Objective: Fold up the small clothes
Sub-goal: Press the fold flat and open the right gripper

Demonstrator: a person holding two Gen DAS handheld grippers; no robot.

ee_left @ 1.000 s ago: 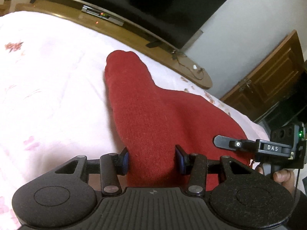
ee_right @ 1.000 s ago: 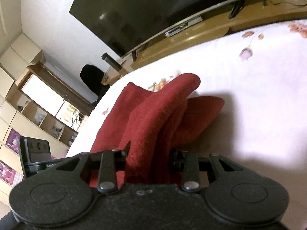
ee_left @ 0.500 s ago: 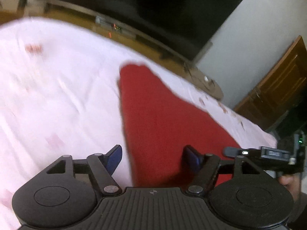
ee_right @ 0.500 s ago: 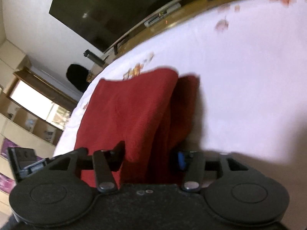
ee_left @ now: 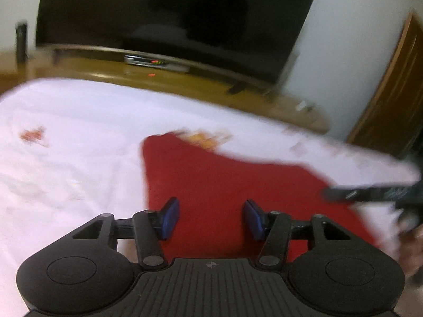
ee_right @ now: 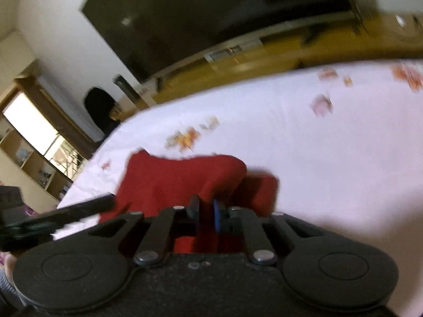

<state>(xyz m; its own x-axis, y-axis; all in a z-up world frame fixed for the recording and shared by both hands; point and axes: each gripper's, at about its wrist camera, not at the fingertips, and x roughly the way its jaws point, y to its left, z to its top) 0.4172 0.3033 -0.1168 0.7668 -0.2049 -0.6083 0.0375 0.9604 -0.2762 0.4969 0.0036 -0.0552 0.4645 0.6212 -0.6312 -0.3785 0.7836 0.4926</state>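
Note:
A red knit garment (ee_left: 227,185) lies on the white flowered bedsheet (ee_left: 74,137). My left gripper (ee_left: 210,219) is open above the garment's near edge, its blue pads apart with nothing between them. In the right wrist view the garment (ee_right: 179,179) lies bunched with a fold on its right side. My right gripper (ee_right: 205,215) is nearly closed, pinching the red cloth at its near edge. The right gripper's body shows blurred at the right of the left wrist view (ee_left: 370,192).
A large black TV (ee_left: 169,18) stands on a wooden bench (ee_left: 164,84) beyond the bed. A wooden door (ee_left: 391,87) is at the right. Shelves (ee_right: 31,142) stand at the left in the right wrist view. Both views are motion-blurred.
My left gripper has let go of the garment, opened wide and pulled back. My right gripper has closed tighter on the cloth. The garment now lies flatter and farther off.

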